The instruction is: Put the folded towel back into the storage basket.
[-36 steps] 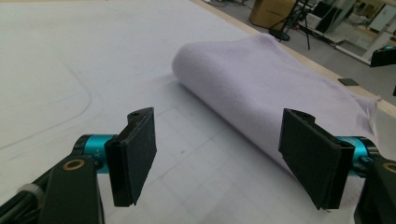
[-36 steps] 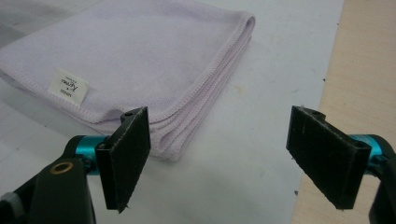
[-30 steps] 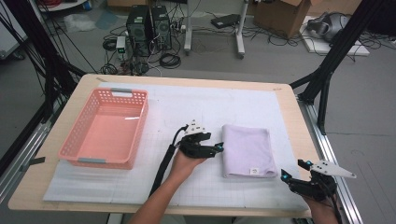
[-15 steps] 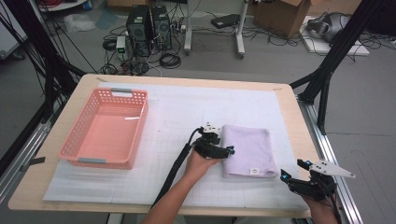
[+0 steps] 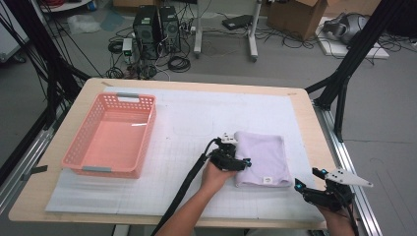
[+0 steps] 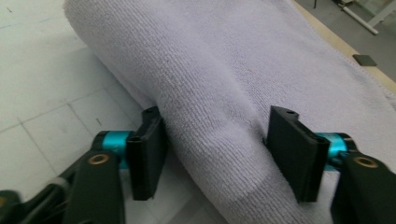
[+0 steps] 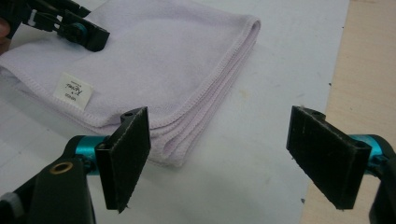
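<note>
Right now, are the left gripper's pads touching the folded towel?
Touching. In the left gripper view the left gripper has just been closing, and both pads press into the towel's folded edge.

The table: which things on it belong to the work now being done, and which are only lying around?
Part of the work:
- folded towel
- left hand-held gripper, jaws just closing around the towel's folded edge
- right hand-held gripper, open beside the towel's corner

Just lying about:
- pink basket, empty, at the left
- computers, cables and a box on the floor
</note>
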{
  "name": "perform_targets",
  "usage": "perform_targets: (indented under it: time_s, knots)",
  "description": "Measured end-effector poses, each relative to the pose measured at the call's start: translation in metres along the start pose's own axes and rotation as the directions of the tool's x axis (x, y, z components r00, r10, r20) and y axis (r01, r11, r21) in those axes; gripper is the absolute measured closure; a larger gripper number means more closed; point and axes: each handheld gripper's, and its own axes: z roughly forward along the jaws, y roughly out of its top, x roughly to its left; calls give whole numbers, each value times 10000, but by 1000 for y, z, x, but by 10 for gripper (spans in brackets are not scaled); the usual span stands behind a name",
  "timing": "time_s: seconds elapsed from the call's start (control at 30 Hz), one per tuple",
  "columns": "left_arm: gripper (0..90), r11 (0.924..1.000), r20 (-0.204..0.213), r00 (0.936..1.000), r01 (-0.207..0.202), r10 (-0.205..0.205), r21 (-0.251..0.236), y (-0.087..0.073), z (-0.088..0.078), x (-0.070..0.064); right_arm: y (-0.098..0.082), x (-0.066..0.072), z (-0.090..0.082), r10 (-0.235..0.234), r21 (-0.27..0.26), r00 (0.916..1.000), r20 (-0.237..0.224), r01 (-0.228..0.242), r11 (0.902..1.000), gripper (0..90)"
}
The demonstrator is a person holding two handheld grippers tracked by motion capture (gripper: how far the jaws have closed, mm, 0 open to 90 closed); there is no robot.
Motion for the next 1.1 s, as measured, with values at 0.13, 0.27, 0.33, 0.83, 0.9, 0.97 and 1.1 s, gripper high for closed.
perform_targets:
  time_s: [0.13,0.27,0.33,0.83,0.9,0.97,1.1]
  knots:
    - [649,9989,284,9987,419,-413,-210,-3,-4,4,0,0,-2,44,36,10000,31,-44,10000,208]
    - [706,9986,502,9975,502,-492,-187,-3,-8,7,-1,-2,-3,147,-13,9998,94,-147,9999,208]
    - [711,9983,580,9971,511,-495,-273,-4,-10,8,-2,-3,-4,123,-28,9999,116,-122,9999,208]
    - [719,9946,861,9958,-234,322,-1012,-8,-50,19,-1,-1,-2,98,-64,9999,62,-98,9999,208]
    - [720,9930,842,9954,-365,461,-1127,-11,-57,23,-1,-2,-3,139,-87,9999,55,-139,9999,208]
    - [721,9906,867,9949,-402,519,-1311,-13,-64,27,0,-3,-4,155,-144,9999,68,-154,9998,207]
    - [724,9856,867,9934,-607,751,-1578,-15,-78,33,0,-4,-4,177,-181,9998,100,-175,9997,206]
